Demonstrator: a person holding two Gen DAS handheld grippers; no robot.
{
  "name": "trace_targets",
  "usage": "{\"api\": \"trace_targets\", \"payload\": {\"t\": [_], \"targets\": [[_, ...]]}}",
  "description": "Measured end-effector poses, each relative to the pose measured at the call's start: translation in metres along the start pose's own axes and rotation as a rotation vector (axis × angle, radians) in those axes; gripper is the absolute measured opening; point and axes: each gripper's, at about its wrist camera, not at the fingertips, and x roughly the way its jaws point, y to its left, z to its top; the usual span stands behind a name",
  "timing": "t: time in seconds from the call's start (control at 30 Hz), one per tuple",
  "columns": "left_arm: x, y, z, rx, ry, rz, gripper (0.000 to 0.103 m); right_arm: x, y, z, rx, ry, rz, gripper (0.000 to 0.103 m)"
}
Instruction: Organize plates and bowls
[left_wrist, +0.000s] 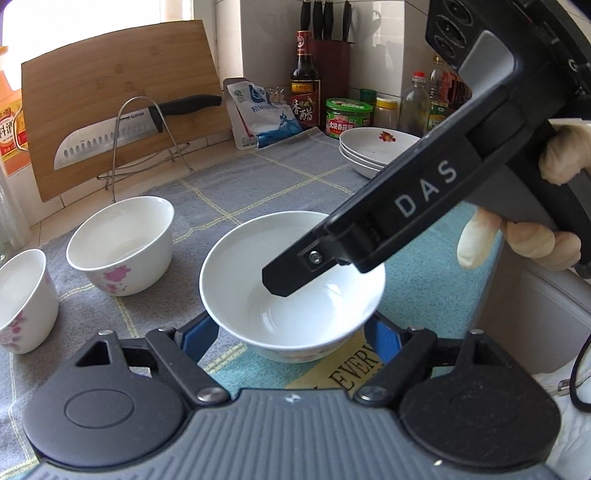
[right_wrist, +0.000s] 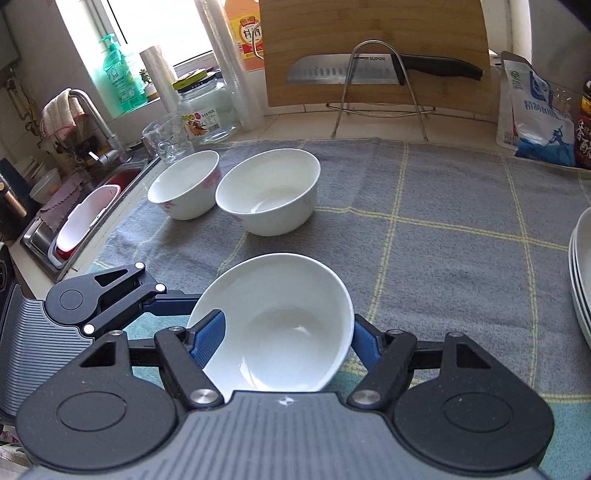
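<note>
We see a shallow white ceramic bowl (right_wrist: 280, 325) near the front edge of a grey cloth with yellow grid lines (right_wrist: 424, 221) spread over a kitchen counter. The bowl is round, so it has no long axis; in the right wrist view its mouth tips up and toward the camera, and in the left wrist view it opens upward (left_wrist: 291, 280). Its inside looks empty.

The right gripper (right_wrist: 282, 334) has one blue finger (right_wrist: 208, 332) inside the rim and the other against the outer wall, so it appears clamped on the bowl's wall, though the bowl hides both fingertips. The left gripper (left_wrist: 291, 334) stands wide, its blue fingers (left_wrist: 384, 336) either side of the bowl's base; we cannot tell whether they touch it. In the left wrist view a black finger of the right gripper (left_wrist: 295, 267) dips into the bowl, held by a pale-gloved hand (left_wrist: 535, 236) cut off at the frame edge.

Behind sit two deeper white bowls with pink flowers (right_wrist: 184, 188) (right_wrist: 269, 190), just beside each other, apparently empty. A stack of white plates (left_wrist: 373, 149), topmost bearing a red motif, is partly hidden by the right gripper. A wooden cutting board (right_wrist: 373, 48) leans on the wall with a knife (right_wrist: 369, 68) in a wire rack.
</note>
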Motion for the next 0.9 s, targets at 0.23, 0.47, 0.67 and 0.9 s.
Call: {"api": "trace_targets", "payload": {"t": [0.23,0.47,0.67,0.9], "targets": [[0.007,-0.002,0.001,-0.017,0.014,-0.008,0.085,0.003,-0.005,-0.003,0.007,0.014,-0.014,0.078],[0.009,-0.003,0.002,-0.012,0.015,-0.011,0.085,0.005,-0.009,-0.004,0.017,0.017,-0.014,0.078],[0.006,-0.002,0.002,-0.017,-0.017,-0.023,0.098,0.006,-0.008,-0.006,0.025,0.012,-0.011,0.091],[-0.002,0.007,-0.001,-0.060,-0.037,-0.028,0.100,0.001,-0.007,0.000,0.011,-0.021,-0.027,0.103]]}}
